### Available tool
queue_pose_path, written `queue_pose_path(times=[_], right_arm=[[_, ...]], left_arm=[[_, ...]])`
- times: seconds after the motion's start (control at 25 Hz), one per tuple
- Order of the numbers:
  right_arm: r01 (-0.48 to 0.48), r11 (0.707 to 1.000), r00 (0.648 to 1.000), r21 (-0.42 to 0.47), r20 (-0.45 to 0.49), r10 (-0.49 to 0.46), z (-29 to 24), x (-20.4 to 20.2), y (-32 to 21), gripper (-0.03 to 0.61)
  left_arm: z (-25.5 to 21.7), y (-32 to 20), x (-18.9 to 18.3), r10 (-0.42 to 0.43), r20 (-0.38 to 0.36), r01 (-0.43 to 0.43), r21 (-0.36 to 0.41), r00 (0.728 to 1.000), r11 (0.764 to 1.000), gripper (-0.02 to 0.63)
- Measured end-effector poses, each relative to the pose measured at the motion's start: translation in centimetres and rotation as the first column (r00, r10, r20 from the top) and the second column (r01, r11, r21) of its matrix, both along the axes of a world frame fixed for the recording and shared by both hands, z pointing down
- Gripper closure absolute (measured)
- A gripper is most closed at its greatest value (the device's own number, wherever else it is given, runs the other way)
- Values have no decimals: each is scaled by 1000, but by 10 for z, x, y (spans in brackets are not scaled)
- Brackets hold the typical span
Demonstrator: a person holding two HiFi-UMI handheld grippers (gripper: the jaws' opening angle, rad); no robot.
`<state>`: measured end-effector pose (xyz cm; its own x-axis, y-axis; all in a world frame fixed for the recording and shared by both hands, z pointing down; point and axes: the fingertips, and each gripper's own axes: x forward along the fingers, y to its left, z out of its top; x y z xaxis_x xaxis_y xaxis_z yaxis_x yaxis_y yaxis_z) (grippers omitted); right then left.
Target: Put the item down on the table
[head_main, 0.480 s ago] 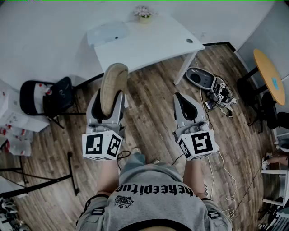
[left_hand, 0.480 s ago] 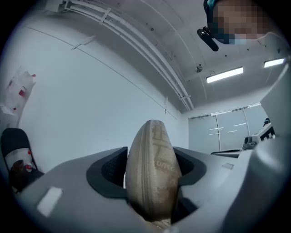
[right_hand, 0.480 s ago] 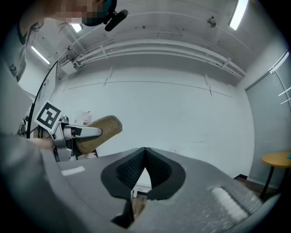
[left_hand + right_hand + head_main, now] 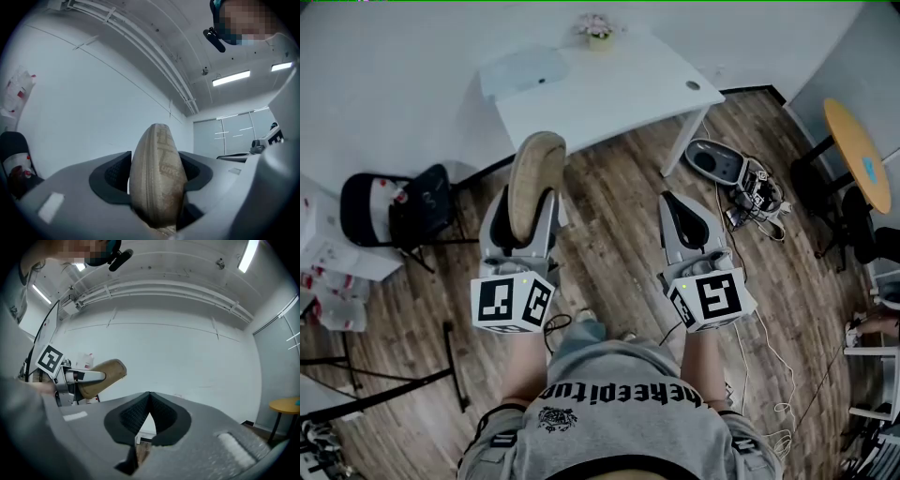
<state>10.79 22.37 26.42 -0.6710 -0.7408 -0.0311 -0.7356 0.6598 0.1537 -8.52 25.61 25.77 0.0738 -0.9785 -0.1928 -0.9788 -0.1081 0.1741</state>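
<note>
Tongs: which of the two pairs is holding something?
The left tongs, clamped on a tan pouch that sticks out past their tips. The right tongs are shut with nothing between them.

Evenly and fairly brightly lit from ceiling strip lights [image 4: 230, 78], glaring white in both gripper views. Only soft, faint shadows beside the white table [image 4: 609, 94] and on the wooden floor [image 4: 609, 234]. Heavily fisheye-bent toward every edge; dark vignetted corners and soft focus nearest the lens in the gripper views
</note>
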Motion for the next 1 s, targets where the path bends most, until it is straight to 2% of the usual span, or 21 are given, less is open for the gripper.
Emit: queue_pose_path(times=[0.24,0.6,1.0], right_arm=[[-14,1000,1000,2,-5,14,1,-15,-7,577],[-45,999,997,-12,60,46,1,-30,-19,577],[-61,998,996,-22,69,62,3,-29,-53,577]], left_arm=[[-1,-10,-14,15,2,-15,1,1000,1000,321],[0,-29,-36,53,0,-53,8,999,999,321],[1,-63,-36,64,-2,-64,-4,998,998,321]])
